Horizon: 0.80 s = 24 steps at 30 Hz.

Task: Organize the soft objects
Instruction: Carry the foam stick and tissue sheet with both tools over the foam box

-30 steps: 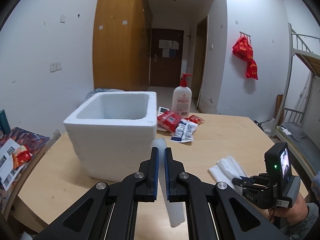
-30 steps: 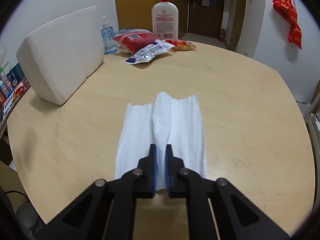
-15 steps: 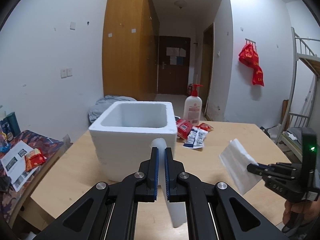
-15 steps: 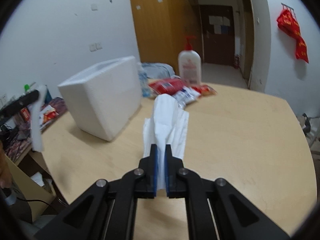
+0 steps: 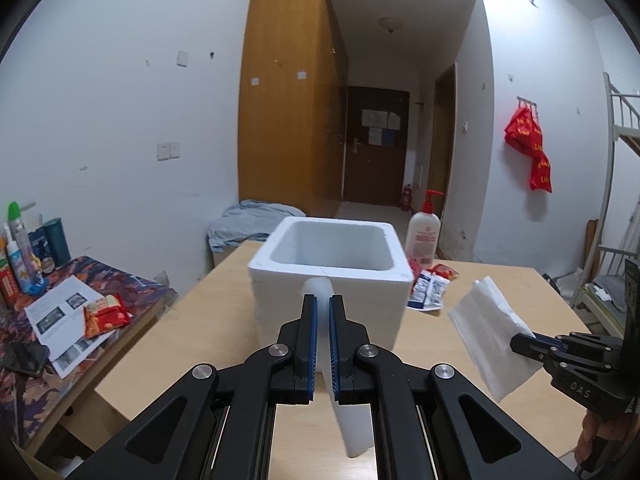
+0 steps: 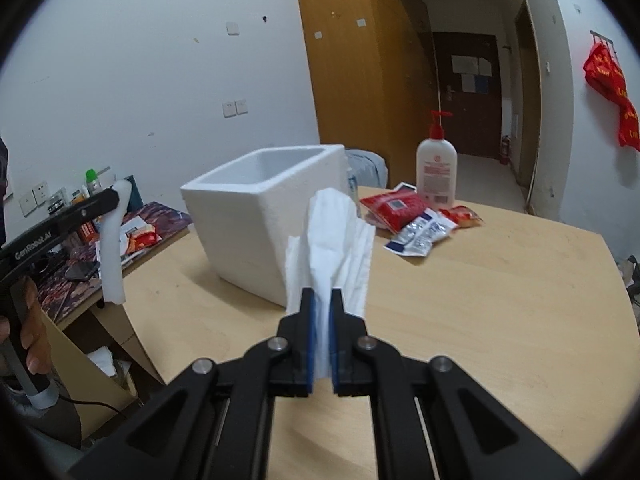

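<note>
The right tool (image 6: 321, 312), clamped on a folded white tissue (image 6: 332, 240), has lifted it off the tabletop (image 6: 500, 300); the left tool (image 5: 323, 316) grips a white foam strip (image 5: 348, 420). Both now face the foam box (image 5: 332, 272), likely their destination.

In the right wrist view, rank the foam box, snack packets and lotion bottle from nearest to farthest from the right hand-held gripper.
1. Foam box: just ahead of the right hand-held gripper, to the left.
2. Snack packets: mid-table, ahead to the right.
3. Lotion bottle: at the table's far edge, behind the packets.
</note>
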### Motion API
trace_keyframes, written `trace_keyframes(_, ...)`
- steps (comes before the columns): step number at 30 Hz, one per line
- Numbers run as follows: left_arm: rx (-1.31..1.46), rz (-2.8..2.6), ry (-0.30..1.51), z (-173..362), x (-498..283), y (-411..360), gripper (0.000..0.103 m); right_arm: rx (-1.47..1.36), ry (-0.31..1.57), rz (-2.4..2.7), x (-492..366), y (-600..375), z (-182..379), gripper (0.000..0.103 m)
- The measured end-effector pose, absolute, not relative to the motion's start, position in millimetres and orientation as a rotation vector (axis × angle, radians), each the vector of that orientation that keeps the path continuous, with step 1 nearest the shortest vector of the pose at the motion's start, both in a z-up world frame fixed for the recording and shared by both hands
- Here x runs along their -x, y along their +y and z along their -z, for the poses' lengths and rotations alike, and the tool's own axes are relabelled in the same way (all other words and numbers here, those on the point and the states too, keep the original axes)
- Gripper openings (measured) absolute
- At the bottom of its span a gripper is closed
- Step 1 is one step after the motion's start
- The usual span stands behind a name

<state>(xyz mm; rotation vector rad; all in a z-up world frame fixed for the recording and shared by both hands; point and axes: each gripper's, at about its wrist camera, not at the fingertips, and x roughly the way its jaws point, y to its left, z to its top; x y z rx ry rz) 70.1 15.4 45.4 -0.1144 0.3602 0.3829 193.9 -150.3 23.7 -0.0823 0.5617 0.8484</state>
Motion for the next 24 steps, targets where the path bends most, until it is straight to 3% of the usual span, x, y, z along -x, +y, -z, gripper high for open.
trace_keyframes(24, 0.134, -0.511, 0.334, -43, -28, 69, 0.006, 0.117, 0.415, -1.052, -132, -89, -64, 0.008)
